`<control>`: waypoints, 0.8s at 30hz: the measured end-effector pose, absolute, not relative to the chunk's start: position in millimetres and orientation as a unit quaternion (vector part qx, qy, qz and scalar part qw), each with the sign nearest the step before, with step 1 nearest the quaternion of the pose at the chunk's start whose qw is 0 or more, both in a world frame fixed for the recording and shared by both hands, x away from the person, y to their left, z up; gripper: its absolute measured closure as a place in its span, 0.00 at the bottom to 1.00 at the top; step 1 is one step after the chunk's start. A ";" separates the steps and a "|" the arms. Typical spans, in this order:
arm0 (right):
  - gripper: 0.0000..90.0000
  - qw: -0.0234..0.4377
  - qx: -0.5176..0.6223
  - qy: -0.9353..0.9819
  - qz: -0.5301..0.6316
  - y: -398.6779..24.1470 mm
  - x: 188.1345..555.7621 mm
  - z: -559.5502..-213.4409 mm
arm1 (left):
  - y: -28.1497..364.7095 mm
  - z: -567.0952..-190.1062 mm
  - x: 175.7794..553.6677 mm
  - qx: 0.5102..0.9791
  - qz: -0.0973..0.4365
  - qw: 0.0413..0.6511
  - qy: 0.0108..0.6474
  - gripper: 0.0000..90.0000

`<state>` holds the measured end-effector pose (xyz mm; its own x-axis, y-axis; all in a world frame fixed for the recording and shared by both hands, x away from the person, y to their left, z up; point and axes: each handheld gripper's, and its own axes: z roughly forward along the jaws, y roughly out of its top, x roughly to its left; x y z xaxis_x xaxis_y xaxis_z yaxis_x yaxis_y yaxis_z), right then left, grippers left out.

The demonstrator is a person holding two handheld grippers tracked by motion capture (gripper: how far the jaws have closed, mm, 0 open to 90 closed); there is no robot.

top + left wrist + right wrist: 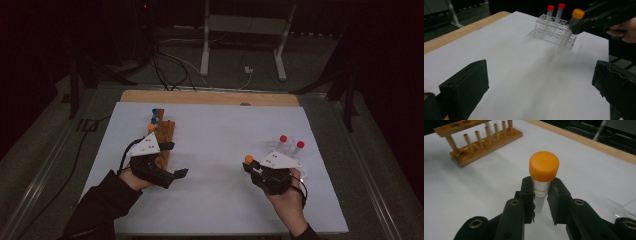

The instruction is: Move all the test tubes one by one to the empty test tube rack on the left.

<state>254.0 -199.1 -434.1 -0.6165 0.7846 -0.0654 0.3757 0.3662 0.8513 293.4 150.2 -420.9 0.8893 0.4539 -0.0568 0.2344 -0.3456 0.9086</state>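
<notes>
My right gripper (253,167) is shut on a clear tube with an orange cap (248,159), held upright just left of a clear plastic rack (287,152). Two red-capped tubes (283,138) stand in that rack. In the right gripper view the jaws (541,185) pinch the orange-capped tube (543,167) just below its cap. My left gripper (175,160) stands open with nothing between its jaws, beside the near end of a wooden rack (165,137). The left gripper view (540,87) looks across at the clear rack (554,32) and the held tube (571,25).
The wooden rack (481,142) has blue-capped tubes (154,112) and an orange-capped one (151,127) at its far end. A white sheet (215,135) covers the table, with a bare wooden strip (210,97) at the back. Cables and a stand lie on the floor beyond.
</notes>
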 end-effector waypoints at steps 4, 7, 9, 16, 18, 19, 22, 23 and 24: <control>0.83 0.231 0.358 0.797 0.427 -190.3 253.6 -436.5 | 140.9 -418.6 292.0 0.817 0.097 0.532 0.198 0.02; 0.83 0.225 0.348 0.804 0.427 -183.0 252.5 -437.8 | 134.9 -416.7 291.7 0.818 0.092 0.535 0.190 0.02; 0.83 0.221 0.342 0.807 0.428 -178.3 251.6 -438.3 | 130.3 -415.8 291.5 0.819 0.090 0.535 0.187 0.02; 0.83 0.208 0.325 0.817 0.428 -163.8 249.8 -440.2 | 115.2 -413.6 289.3 0.822 0.083 0.539 0.165 0.06; 0.83 0.206 0.321 0.820 0.427 -160.6 249.1 -440.9 | 110.5 -412.8 289.0 0.822 0.080 0.541 0.159 0.08; 0.83 0.204 0.320 0.821 0.427 -159.5 248.9 -441.2 | 107.6 -412.2 289.1 0.821 0.081 0.543 0.156 0.10; 0.83 0.200 0.314 0.825 0.426 -155.3 248.5 -442.7 | 100.6 -411.6 289.9 0.819 0.077 0.548 0.151 0.18; 0.83 0.198 0.313 0.826 0.425 -154.6 248.4 -442.9 | 97.3 -411.4 290.6 0.820 0.072 0.549 0.146 0.18; 0.83 0.197 0.311 0.827 0.425 -153.2 248.0 -443.3 | 95.0 -411.5 290.5 0.820 0.072 0.549 0.145 0.20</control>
<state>248.0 -153.2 -443.3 -0.7284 0.6824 -0.0607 0.3473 0.4442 0.8259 290.5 95.0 -411.5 0.9479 0.3160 -0.0414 0.1585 -0.3549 0.9214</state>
